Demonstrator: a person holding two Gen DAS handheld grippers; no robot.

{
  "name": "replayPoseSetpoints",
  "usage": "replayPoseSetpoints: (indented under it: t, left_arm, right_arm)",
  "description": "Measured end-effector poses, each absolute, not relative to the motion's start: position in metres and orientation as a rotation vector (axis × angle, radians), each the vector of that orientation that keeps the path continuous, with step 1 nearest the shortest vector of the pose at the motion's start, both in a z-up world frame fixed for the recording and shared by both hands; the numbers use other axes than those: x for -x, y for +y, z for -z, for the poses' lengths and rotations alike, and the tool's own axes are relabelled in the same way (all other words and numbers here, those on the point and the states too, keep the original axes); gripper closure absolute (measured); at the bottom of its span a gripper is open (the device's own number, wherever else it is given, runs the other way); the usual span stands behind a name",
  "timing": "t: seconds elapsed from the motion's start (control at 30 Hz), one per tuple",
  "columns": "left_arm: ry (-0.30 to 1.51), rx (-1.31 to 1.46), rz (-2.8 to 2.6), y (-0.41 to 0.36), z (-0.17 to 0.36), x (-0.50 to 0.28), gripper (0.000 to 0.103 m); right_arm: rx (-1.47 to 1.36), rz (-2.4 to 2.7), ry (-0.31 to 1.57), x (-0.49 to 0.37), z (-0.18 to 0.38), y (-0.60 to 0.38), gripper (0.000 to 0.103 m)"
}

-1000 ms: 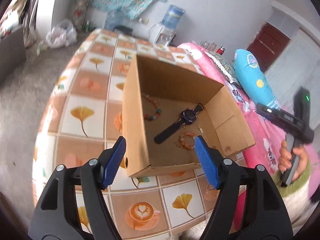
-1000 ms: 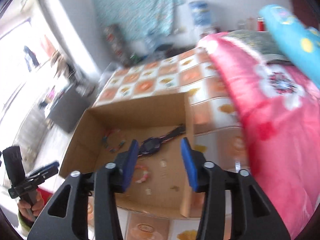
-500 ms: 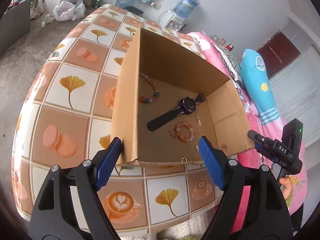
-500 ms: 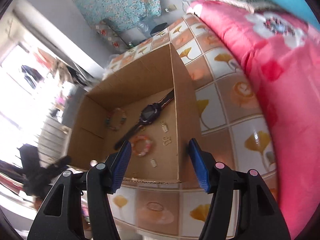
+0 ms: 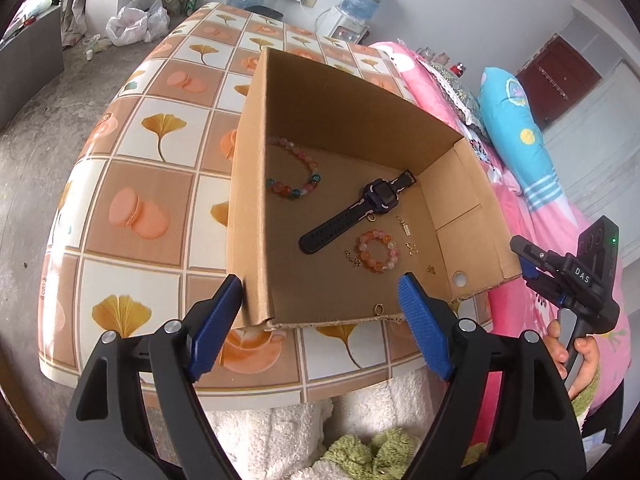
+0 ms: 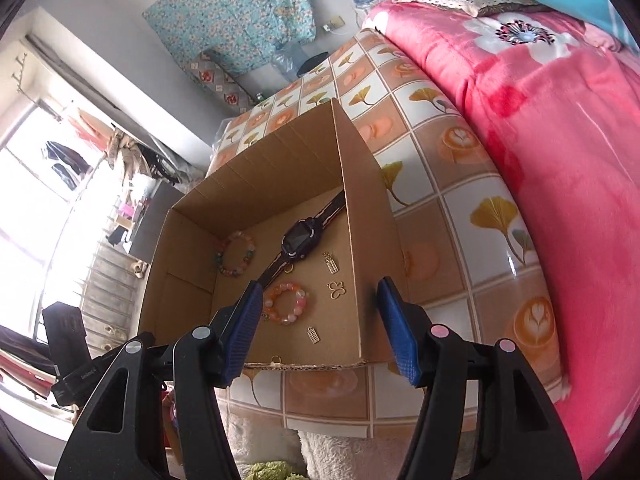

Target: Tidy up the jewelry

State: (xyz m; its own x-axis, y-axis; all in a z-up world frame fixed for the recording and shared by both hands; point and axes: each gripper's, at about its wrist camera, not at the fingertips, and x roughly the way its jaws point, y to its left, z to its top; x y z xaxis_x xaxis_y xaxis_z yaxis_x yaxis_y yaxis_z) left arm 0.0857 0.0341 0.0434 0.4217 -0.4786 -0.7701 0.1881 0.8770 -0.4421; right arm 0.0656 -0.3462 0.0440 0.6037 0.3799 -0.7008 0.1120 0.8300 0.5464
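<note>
An open cardboard box (image 5: 248,208) (image 6: 372,240) stands on the tiled table. Inside lie a dark watch (image 5: 360,210) (image 6: 298,240), a small orange-pink bead bracelet (image 5: 378,251) (image 6: 285,303), a larger mixed-colour bead bracelet (image 5: 298,174) (image 6: 236,254) and several small gold charms (image 5: 410,246) (image 6: 337,290). My left gripper (image 5: 320,326) hangs open before the box's near edge, nothing between its blue pads. My right gripper (image 6: 320,332) is open too, at the near right corner, straddling the right wall's end without touching. The right gripper (image 5: 568,276) shows in the left wrist view, held by a hand.
The table (image 5: 132,208) (image 6: 460,248) has a tiled cloth with ginkgo leaves and coffee cups. A pink flowered blanket (image 6: 560,140) and a blue pillow (image 5: 516,140) lie to the right. White fluffy cloth (image 5: 288,432) is at the near table edge. A water dispenser (image 5: 352,12) stands far back.
Both grippers have dropped and come nearer the box's front edge. The right gripper's jaws stand wider than a second ago. The box contents have not moved.
</note>
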Motion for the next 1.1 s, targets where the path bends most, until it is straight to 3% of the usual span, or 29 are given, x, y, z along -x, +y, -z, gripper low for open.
replayPoseSetpoints:
  t: [0.17, 0.3, 0.53, 0.87, 1.1]
  left_arm:
    - [0.872, 0.221, 0.384, 0.035, -0.069, -0.056, 0.024]
    - [0.721, 0.16, 0.33, 0.036, -0.092, -0.02, 0.011]
    - [0.678, 0.119, 0.196, 0.012, -0.095, 0.011, 0.008]
    - [0.904, 0.013, 0.099, -0.022, -0.061, -0.006, 0.008]
    - [0.963, -0.038, 0.085, -0.038, -0.054, -0.007, 0.008]
  right_arm:
    - [-0.491, -0.084, 0.816, -0.03, -0.072, -0.347, 0.041]
    - [-0.399, -0.053, 0.765, 0.007, -0.088, -0.338, 0.033]
    - [-0.215, -0.109, 0.888, 0.028, -0.07, -0.275, 0.02]
    - [-0.075, -0.069, 0.89, 0.013, -0.07, -0.233, 0.008]
    - [-0.104, -0.039, 0.95, 0.001, -0.056, -0.232, 0.008]
